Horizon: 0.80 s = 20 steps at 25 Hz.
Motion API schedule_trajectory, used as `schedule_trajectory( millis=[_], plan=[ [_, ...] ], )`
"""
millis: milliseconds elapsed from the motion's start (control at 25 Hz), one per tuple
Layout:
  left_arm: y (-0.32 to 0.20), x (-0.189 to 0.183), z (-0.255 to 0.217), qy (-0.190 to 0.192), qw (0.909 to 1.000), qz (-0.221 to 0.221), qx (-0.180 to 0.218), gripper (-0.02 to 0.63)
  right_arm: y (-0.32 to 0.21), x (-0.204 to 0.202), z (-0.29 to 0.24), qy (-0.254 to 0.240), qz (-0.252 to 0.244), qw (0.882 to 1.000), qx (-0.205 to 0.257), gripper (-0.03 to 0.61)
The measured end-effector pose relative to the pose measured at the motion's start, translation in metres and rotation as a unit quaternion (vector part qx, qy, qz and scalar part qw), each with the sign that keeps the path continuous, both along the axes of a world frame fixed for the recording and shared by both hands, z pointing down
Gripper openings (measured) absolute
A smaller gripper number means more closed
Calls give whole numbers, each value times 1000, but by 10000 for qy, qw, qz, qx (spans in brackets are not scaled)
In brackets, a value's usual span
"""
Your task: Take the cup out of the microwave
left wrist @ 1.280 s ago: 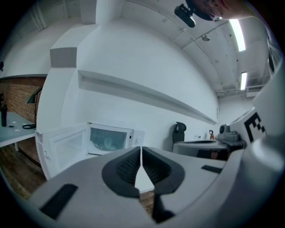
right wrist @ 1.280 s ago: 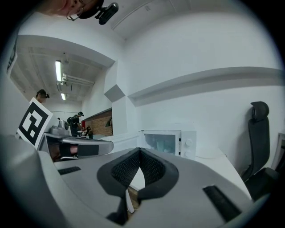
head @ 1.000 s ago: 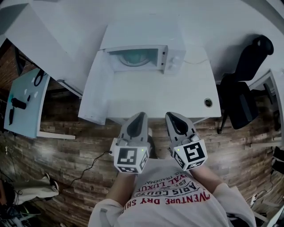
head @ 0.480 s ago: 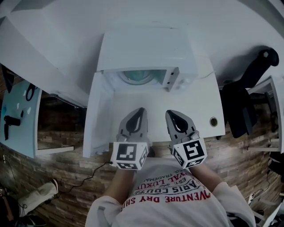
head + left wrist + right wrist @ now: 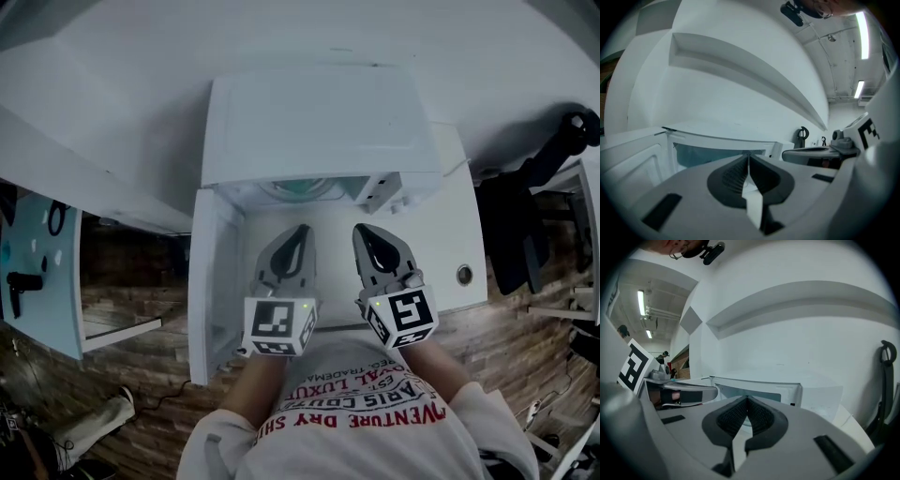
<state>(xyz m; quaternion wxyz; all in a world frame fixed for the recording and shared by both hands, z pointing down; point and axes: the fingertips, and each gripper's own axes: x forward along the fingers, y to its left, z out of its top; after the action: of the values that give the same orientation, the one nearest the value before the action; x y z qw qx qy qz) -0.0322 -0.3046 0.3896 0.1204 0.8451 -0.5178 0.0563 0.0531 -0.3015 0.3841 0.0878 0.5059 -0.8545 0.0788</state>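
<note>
While the boxy white microwave oven (image 5: 319, 122) stands on the white table (image 5: 448, 246) with its white door (image 5: 214, 281) swung open to the left, the grey left gripper (image 5: 298, 231) and grey right gripper (image 5: 365, 231) hang side by side just before the opening, pointing into it. Both have their jaws pressed together with nothing between them. Inside the cavity only a round pale-green shape (image 5: 298, 187) shows; whether it is the cup cannot be told.
</note>
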Motion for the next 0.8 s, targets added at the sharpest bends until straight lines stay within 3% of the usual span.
schedule_trajectory(
  millis=[240,600,680,800],
  plan=[
    [-22,-8,22,92,9996,-263,-81,14,-31,2,18,82,-37,9998,-150,11],
    [-50,-9,72,-123,9991,-353,-198,22,-60,-1,57,235,-281,9982,-472,11],
    [-58,-5,85,-73,9994,-221,-243,118,-62,-1,66,236,-333,9975,-576,11],
    [-74,-6,100,-23,9991,-256,-337,179,-65,0,77,251,-391,9963,-718,11]
  ],
)
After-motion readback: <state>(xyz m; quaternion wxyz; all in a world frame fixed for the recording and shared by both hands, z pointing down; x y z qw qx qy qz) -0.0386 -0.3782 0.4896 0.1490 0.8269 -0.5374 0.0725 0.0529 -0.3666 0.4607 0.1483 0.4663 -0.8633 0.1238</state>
